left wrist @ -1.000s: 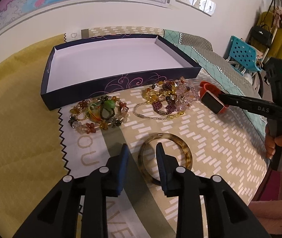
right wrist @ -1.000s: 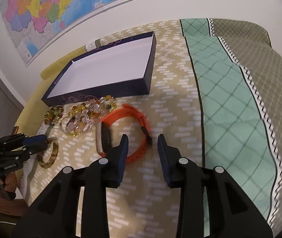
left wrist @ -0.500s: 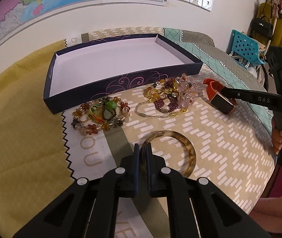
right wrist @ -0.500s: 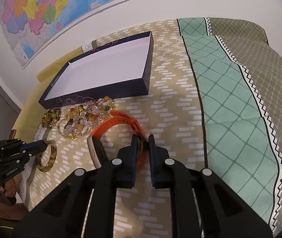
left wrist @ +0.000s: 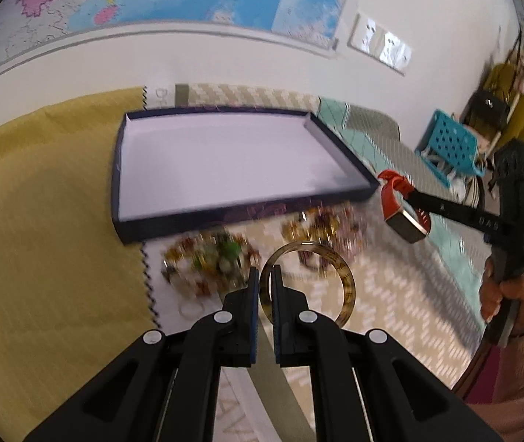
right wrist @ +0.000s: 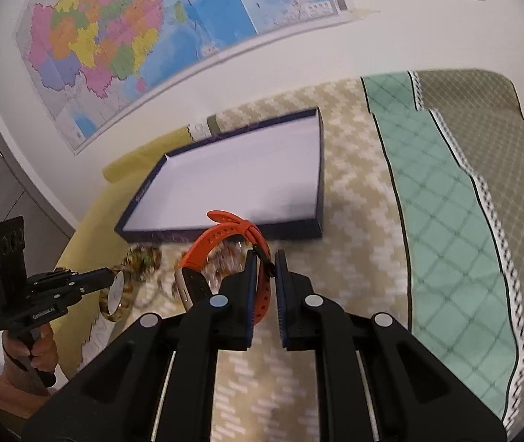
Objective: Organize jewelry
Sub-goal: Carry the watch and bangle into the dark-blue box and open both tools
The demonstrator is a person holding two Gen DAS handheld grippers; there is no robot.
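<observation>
My left gripper (left wrist: 265, 276) is shut on the rim of a tortoiseshell bangle (left wrist: 341, 276), which hangs lifted above the patterned cloth. My right gripper (right wrist: 264, 261) is shut on the strap of an orange watch (right wrist: 217, 235), also raised off the cloth. Each shows in the other's view: the watch (left wrist: 396, 199) near the tray's right corner, the bangle (right wrist: 120, 304) at the left. The dark blue tray (left wrist: 225, 213) with a white floor lies empty beyond both. Two blurred heaps of bead bracelets (left wrist: 217, 258) and necklaces (left wrist: 321, 224) lie in front of the tray.
A yellow cloth (left wrist: 41, 239) covers the table's left side, a teal diamond-patterned strip (right wrist: 446, 221) the right. A map (right wrist: 133, 37) hangs on the wall behind. A blue perforated chair (left wrist: 450, 147) and hanging clothes stand past the right edge.
Both grippers went from open to shut, the left on the bangle and the right on the watch strap. Both then rose, lifting their pieces off the cloth toward the tray.
</observation>
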